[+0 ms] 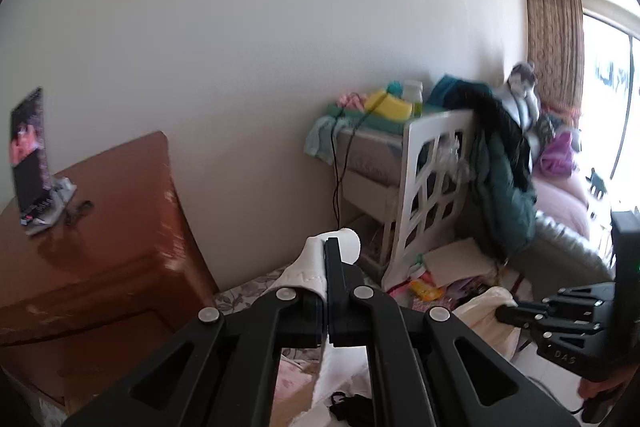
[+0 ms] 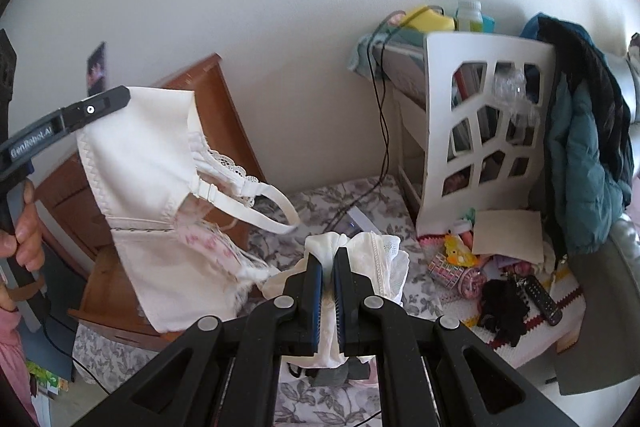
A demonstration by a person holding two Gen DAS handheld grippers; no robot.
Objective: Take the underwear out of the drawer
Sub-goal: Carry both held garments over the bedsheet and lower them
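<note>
My left gripper [image 1: 326, 247] is shut on the edge of a white bra [image 1: 308, 267]. In the right wrist view the bra [image 2: 148, 187] hangs in the air from the left gripper [image 2: 120, 97], its strap and pink lace trailing down in front of the wooden dresser [image 2: 224, 115]. Below it, the dresser's drawer [image 2: 104, 291] stands open. My right gripper [image 2: 328, 255] is shut on a bunch of white lacy underwear [image 2: 380, 255], held over the floral bedsheet. From the left wrist view the right gripper [image 1: 502, 313] shows at the right edge beside cream fabric [image 1: 484, 307].
A white lattice panel [image 2: 480, 131] stands against a cluttered side table, with a teal jacket [image 2: 580, 155] draped over it. Toys, papers, a black cloth and a remote control [image 2: 542, 295] lie on the bed. A black cable [image 2: 382, 131] runs down the wall. A hand [image 2: 24, 227] grips the left handle.
</note>
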